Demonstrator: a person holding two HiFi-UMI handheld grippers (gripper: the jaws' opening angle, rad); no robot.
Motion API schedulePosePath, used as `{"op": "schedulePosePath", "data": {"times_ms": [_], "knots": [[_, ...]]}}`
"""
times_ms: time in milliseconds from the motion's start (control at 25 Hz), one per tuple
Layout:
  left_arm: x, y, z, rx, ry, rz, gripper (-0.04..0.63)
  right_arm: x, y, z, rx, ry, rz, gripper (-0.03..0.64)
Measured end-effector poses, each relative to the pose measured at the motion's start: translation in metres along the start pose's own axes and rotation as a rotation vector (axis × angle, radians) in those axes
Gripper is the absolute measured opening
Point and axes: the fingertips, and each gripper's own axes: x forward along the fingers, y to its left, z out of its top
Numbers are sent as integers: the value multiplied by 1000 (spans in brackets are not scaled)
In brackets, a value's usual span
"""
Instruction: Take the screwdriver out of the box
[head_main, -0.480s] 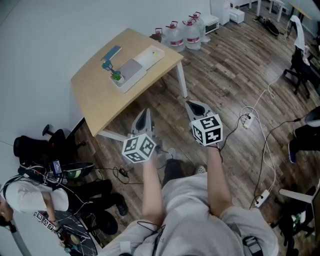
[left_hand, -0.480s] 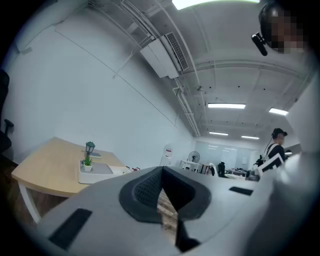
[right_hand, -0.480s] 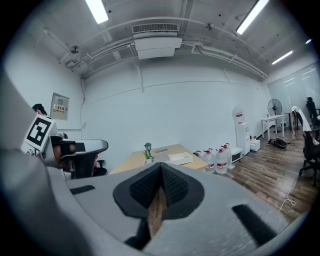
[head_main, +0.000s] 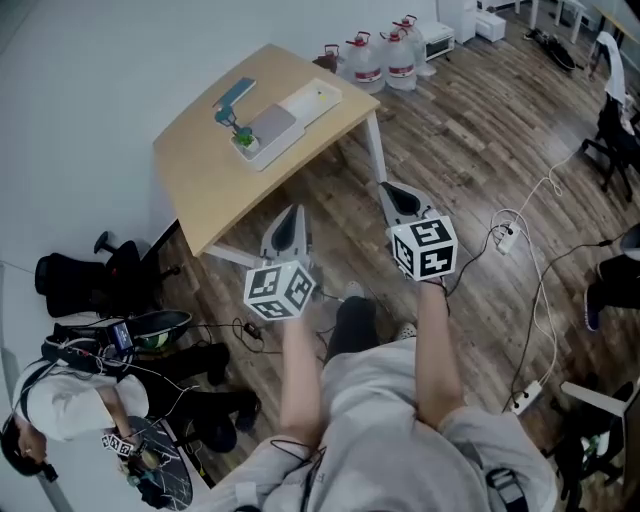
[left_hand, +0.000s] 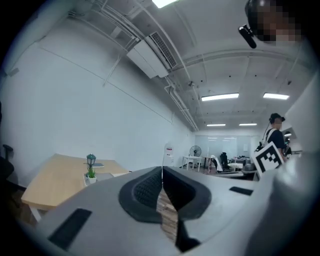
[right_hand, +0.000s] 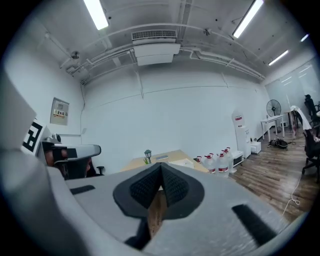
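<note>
Where the grippers hang: both are above the wood floor (head_main: 470, 130), short of the table (head_main: 215, 180) and touching nothing.
Left gripper (head_main: 291, 214): its jaws are pressed fully together, with the ribbed pads meeting at the tips and nothing between them.
Right gripper (head_main: 390, 189): its jaws are likewise closed tip to tip and empty. It sits just beside the left gripper.
Box (head_main: 318, 97): a shallow white box lies on the table top, well ahead of both jaw pairs and apart from them. It is ahead and to the left of the left jaws, and straight beyond the right jaws.
Screwdriver: too small to make out in any view, so whether it lies in the box cannot be told.
Potted plant (head_main: 243, 138): it stands with a small lantern at the box's left end.
Blue flat object (head_main: 232, 96): it lies on the table beyond the plant.
Water bottles (head_main: 385, 58): they are grouped on the floor past the table, ahead and to the right of the right jaws.
Seated person (head_main: 70, 405): low on the floor, behind and to the left of the left jaws.
</note>
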Motion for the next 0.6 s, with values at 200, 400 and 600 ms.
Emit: {"op": "schedulePosePath", "data": {"times_ms": [200,400,600], "knots": [[1,18,2,57,18,34,11,11,9,15,5,-51,19,6],[33,30,-7,42,47,29,84,27,-15,10,23,-23,9,55],[62,49,-6,41,50,53,107,41,-61,5,146,-59,-39,61]]}}
